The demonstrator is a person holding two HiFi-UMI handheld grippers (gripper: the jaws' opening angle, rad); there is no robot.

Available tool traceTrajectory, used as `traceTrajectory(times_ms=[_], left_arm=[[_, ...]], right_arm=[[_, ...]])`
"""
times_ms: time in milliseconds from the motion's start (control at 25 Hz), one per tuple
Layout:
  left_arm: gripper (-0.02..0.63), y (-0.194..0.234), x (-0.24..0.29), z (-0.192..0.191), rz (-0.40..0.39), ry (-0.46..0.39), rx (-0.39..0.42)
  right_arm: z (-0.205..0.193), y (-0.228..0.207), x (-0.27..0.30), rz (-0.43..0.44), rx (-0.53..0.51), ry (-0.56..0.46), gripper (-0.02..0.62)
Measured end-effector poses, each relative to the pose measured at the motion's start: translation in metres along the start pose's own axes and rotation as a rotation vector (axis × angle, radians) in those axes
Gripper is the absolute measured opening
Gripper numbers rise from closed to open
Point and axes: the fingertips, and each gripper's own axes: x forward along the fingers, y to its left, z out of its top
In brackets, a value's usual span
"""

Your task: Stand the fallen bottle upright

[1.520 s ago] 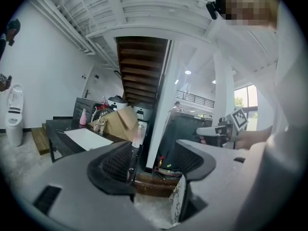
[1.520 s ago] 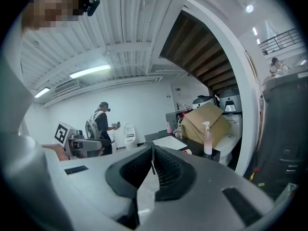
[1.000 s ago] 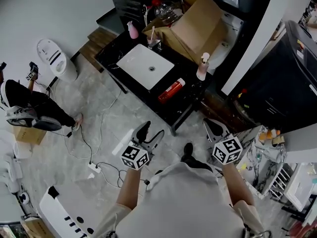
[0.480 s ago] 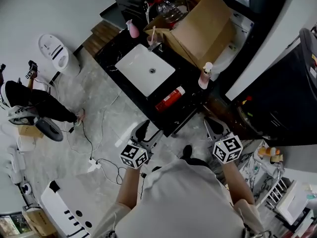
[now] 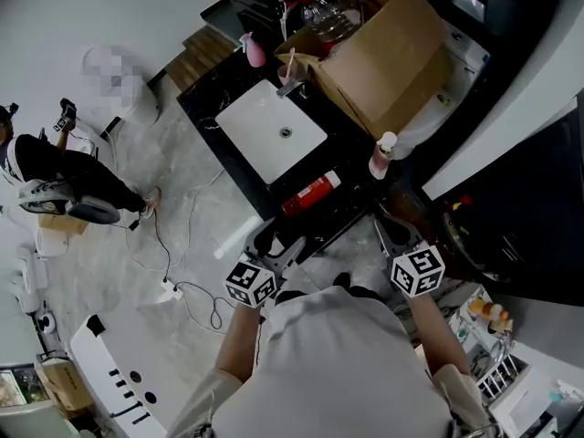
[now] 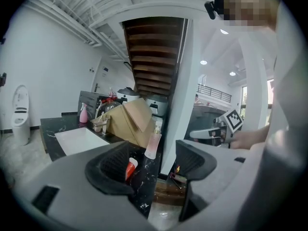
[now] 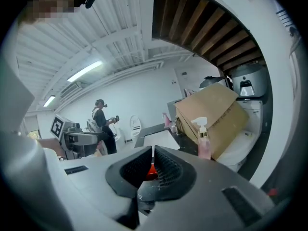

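- Black marbled counter (image 5: 351, 153);
- White rectangular basin (image 5: 269, 130), set into the counter; tap (image 5: 290, 87) at its far rim;
- Red bottle (image 5: 310, 194), lying on its side near the front edge, just beside the basin;
- Pink pump bottle (image 5: 383, 156), upright, right corner;
- Small pink bottle (image 5: 255, 51), upright, far corner;
- Open cardboard box (image 5: 388, 62), behind the basin.

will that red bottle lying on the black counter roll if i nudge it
Probably. The red bottle lies on its side and looks round, and the black counter looks glossy, so it may roll or slide. It lies near the counter's front edge, so a push that way could drop it.
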Motion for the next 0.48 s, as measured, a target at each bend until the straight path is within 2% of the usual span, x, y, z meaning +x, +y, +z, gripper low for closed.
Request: traceTrajectory(times_ms=[480], left_arm=[[0.299,0.009,0.025,-0.003,0.002,0.052,0.005]], right_arm=[[-0.003,-0.022,0.018,0.013,0.013,0.034,0.038]])
